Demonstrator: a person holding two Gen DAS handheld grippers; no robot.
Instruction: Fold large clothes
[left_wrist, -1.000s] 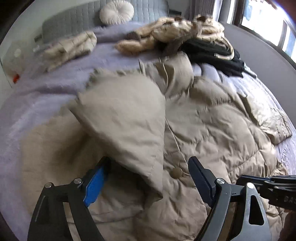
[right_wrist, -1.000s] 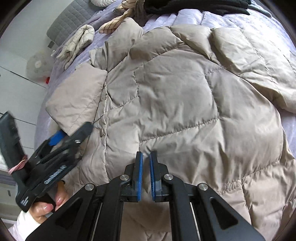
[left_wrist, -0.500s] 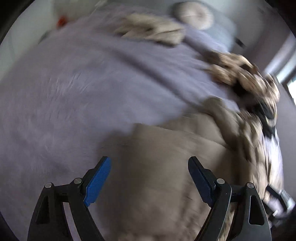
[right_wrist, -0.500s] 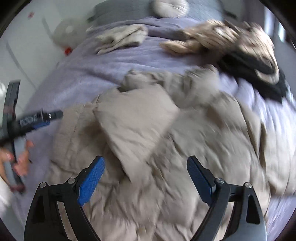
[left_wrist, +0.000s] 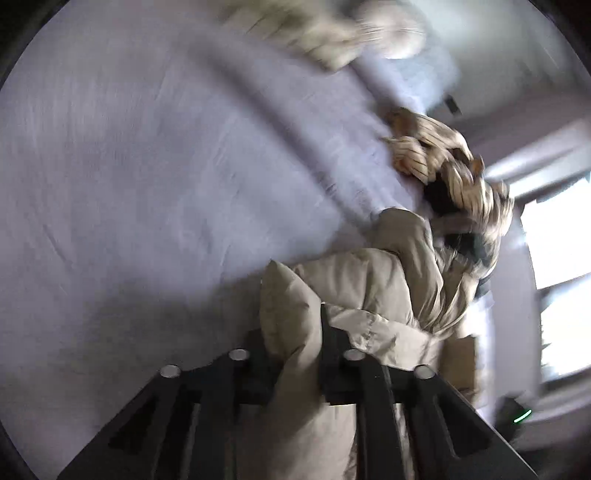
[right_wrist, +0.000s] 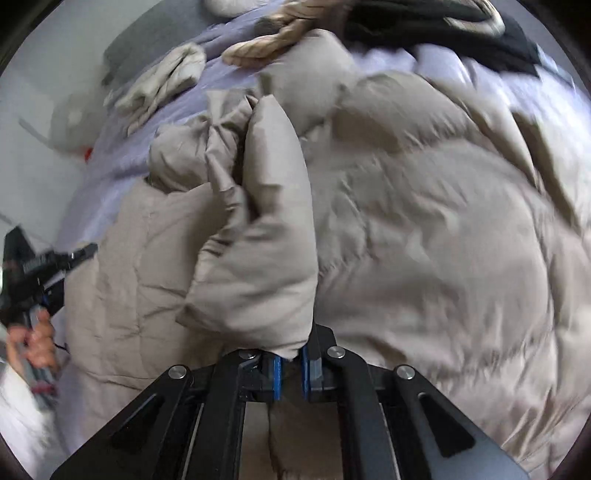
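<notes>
A large beige puffer coat (right_wrist: 424, 229) lies spread over the bed. In the right wrist view my right gripper (right_wrist: 290, 363) is closing, and its blue pads pinch the edge of a raised padded fold (right_wrist: 266, 229) of the coat. In the left wrist view my left gripper (left_wrist: 295, 332) is closing too, with a bunched edge of the coat (left_wrist: 369, 280) squeezed between its black fingers. The left gripper (right_wrist: 83, 253) also shows at the left edge of the right wrist view, held by a hand (right_wrist: 33, 332).
A lilac bedspread (left_wrist: 147, 166) covers the bed. At its far end lie a striped cream garment (left_wrist: 436, 155), a black garment (right_wrist: 443, 22) and a folded cream garment (right_wrist: 162, 85). A round cushion (left_wrist: 395, 33) leans on the grey headboard (right_wrist: 140, 40). A bright window (left_wrist: 554, 277) is on the right.
Both grippers stood wide open half a second ago and are now closed on coat fabric. The left one swung toward the coat's edge; the right one lifted a fold.
</notes>
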